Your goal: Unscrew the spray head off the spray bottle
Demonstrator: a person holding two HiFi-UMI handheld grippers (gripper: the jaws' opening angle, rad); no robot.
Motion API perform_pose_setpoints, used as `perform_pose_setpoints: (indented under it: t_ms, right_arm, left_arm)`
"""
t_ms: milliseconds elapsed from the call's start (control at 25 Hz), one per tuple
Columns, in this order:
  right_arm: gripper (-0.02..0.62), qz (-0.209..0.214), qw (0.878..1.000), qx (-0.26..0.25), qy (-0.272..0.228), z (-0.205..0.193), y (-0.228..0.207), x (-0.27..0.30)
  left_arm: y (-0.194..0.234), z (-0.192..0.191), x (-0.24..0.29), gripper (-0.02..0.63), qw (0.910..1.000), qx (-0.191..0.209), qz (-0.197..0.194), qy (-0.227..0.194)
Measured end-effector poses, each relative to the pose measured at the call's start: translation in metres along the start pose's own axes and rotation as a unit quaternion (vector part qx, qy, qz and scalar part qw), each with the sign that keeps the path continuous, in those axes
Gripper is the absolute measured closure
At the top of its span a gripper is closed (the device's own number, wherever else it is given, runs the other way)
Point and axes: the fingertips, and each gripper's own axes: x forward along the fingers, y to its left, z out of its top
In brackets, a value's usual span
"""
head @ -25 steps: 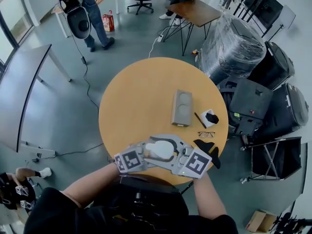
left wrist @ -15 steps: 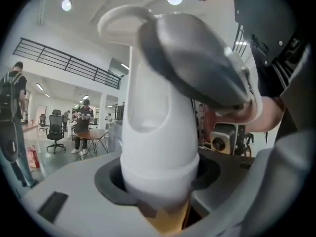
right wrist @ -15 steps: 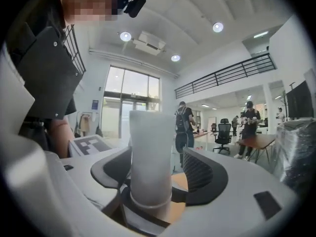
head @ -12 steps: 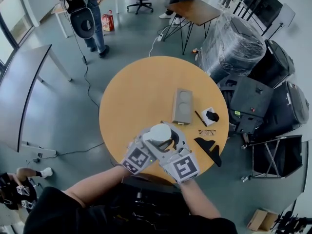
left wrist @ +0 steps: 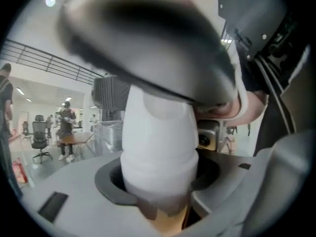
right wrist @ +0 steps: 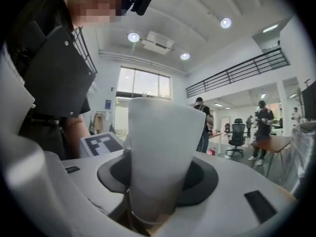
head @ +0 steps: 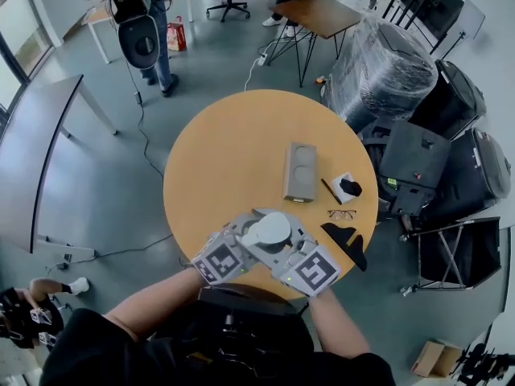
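Round table [head: 233, 147] in an open office hall; grey block [head: 300, 171] right of centre. At the near edge, grippers level and opposed: left gripper [left wrist: 158, 191] clamps spray bottle [head: 269, 230]; right gripper [right wrist: 155, 186], jaws just closing, grips it too.

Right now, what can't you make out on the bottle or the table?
- Upper end of the white bottle: left gripper view, a dark blurred shape covers it.
- Black piece on the table: head view, too small to call it a spray head.
- Small dark item on a white square: head view, too small.
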Motion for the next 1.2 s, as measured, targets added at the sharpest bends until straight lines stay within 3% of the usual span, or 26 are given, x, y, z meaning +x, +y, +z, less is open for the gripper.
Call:
perform_pose_setpoints:
  t_ms: [80, 200, 320, 400, 560, 720, 840, 1000, 1200]
  right_arm:
    - [0.354, 0.066, 0.998, -0.008, -0.001, -0.001, 0.014, -0.005]
    - [0.354, 0.156, 0.988, -0.015, -0.005, 0.002, 0.034, -0.014]
    - [0.350, 0.185, 0.983, -0.011, 0.005, -0.003, 0.039, -0.017]
    - [0.348, 0.159, 0.987, -0.012, 0.017, -0.011, 0.030, -0.014]
    - [0.243, 0.078, 0.997, 0.012, 0.023, -0.027, -0.005, -0.009]
    - [0.233, -0.012, 0.999, 0.040, 0.021, -0.035, -0.032, -0.010]
    - [0.236, -0.080, 0.995, 0.049, 0.021, -0.039, -0.044, -0.005]
    - [0.254, -0.150, 0.987, 0.056, 0.011, -0.036, -0.057, -0.005]
    - [0.270, -0.182, 0.982, 0.045, 0.018, -0.035, -0.065, -0.004]
  left_arm:
    - [-0.017, 0.001, -0.002, 0.322, 0.9976, 0.001, -0.069, -0.007]
    - [-0.041, 0.003, -0.008, 0.322, 0.9857, 0.005, -0.168, -0.008]
    - [-0.049, 0.001, -0.010, 0.322, 0.9781, 0.007, -0.208, 0.001]
    - [-0.041, -0.004, -0.006, 0.319, 0.9820, 0.003, -0.189, 0.004]
    - [-0.007, -0.019, 0.003, 0.318, 0.9932, -0.036, -0.110, 0.012]
    - [0.024, -0.026, 0.003, 0.318, 0.9976, -0.062, -0.026, 0.018]
    - [0.041, -0.030, 0.005, 0.316, 0.9970, -0.067, 0.031, 0.021]
    - [0.051, -0.026, 0.010, 0.315, 0.9942, -0.072, 0.077, 0.019]
    - [0.056, -0.026, 0.015, 0.316, 0.9920, -0.042, 0.112, 0.041]
